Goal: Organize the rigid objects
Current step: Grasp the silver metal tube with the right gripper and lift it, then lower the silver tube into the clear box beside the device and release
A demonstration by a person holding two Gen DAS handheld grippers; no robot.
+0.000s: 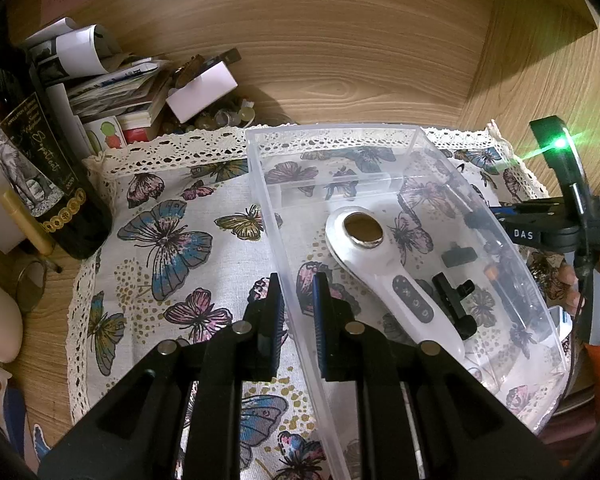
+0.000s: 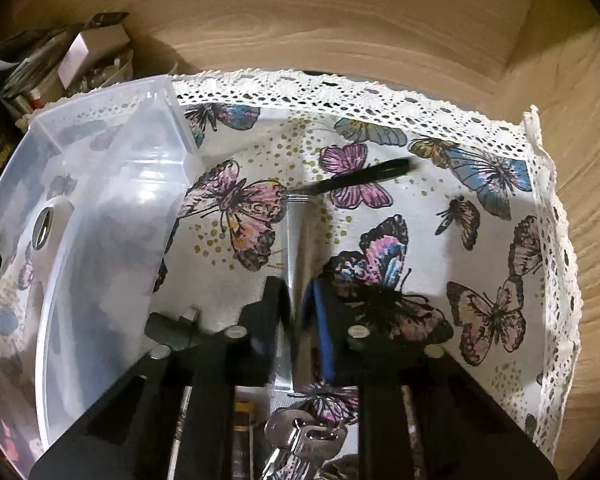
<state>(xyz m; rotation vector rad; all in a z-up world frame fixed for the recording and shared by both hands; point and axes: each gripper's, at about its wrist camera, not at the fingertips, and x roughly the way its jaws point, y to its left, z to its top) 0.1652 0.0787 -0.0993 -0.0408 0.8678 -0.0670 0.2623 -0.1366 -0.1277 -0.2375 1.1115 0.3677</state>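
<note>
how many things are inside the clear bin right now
About 4: a white handheld device lying diagonally, a black clip beside its handle, a small black piece further back, and an orange-tipped item by the right wall of the clear bin. Glare may hide more.

Warm dim indoor light; green LED flare (image 1: 560, 143) at right edge; glare on clear bin (image 2: 152, 176); fisheye bending, dark corners; right view blurred.

Clear glossy plastic bin (image 1: 380, 152), woven butterfly cloth (image 1: 172, 240) with lace edging, matt wood-grain tabletop (image 1: 340, 60), shiny metal keys (image 2: 304, 440).
</note>
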